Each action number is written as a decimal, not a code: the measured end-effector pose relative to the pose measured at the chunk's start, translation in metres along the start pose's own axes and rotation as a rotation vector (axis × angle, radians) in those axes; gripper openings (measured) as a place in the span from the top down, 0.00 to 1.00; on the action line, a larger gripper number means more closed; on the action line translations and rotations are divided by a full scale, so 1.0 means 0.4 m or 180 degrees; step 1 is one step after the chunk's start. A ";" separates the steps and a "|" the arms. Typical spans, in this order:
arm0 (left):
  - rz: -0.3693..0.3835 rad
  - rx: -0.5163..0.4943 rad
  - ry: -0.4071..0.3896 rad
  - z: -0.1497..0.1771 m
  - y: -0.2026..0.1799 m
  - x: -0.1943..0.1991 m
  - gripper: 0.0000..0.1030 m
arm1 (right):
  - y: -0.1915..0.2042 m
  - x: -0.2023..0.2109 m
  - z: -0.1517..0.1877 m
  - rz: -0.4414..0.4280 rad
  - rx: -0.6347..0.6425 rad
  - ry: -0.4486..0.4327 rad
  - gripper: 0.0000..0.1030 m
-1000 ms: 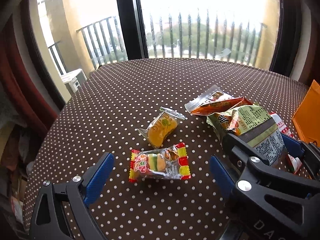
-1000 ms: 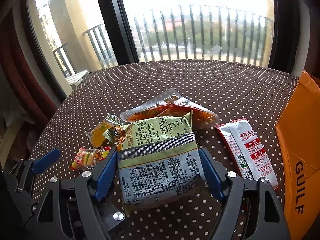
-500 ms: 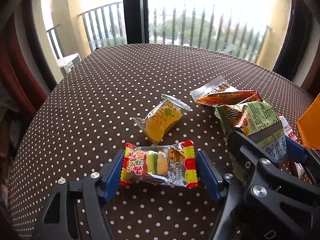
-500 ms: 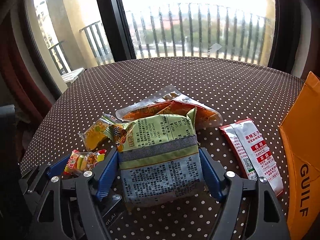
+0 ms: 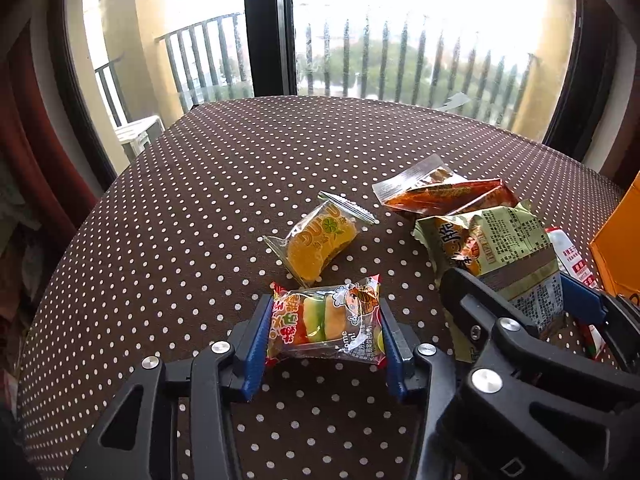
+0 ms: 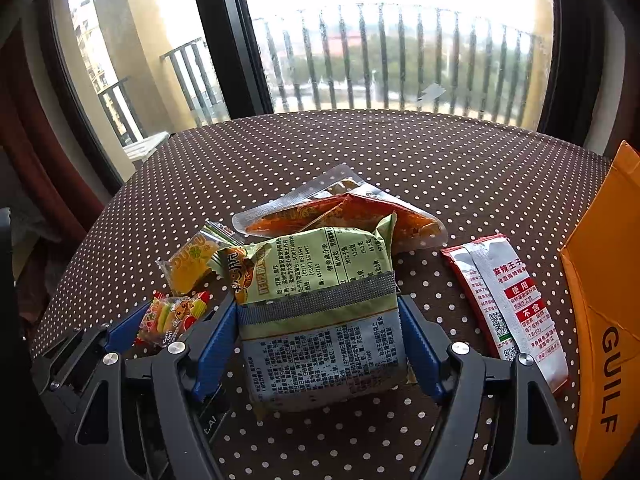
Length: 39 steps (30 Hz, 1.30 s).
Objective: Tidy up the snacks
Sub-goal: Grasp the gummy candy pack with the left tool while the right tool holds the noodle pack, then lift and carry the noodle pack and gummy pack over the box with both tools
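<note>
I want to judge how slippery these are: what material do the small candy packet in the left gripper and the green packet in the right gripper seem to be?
The candy packet looks like clear glossy plastic film: the gummies show through and it shines. The green packet looks like opaque printed plastic film, perhaps foil-lined: creased, with a ridged seal band.

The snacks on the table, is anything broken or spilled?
Nothing looks spilled or torn. The green packet is crumpled at its top and leans on the orange-red packet. The left gripper squeezes the little gummy candy pack, slightly buckling it.
</note>
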<state>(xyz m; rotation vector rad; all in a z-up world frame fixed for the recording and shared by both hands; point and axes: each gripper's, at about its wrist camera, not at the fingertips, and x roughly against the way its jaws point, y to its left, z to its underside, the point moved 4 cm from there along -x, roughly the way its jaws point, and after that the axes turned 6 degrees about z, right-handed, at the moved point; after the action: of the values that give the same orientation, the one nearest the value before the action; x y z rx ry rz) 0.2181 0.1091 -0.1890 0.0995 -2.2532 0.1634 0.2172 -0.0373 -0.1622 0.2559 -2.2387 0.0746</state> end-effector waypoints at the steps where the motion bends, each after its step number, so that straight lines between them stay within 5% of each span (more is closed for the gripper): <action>1: -0.0005 -0.0001 -0.0012 0.002 -0.001 0.004 0.54 | 0.000 0.002 0.002 -0.0005 0.0007 -0.0002 0.24; 22: 0.0089 -0.0085 -0.0309 0.028 -0.099 0.158 0.55 | -0.066 0.116 0.020 -0.0034 -0.0081 -0.0221 0.24; 39: 0.0242 -0.0275 -0.0778 -0.048 -0.233 0.358 0.54 | -0.152 0.292 -0.044 -0.0030 -0.0243 -0.0754 0.24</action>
<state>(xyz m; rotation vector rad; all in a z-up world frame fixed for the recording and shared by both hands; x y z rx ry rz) 0.1540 0.0175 -0.0584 -0.0135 -2.5058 0.0984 0.1720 -0.1126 -0.0628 0.2443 -2.4693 -0.0489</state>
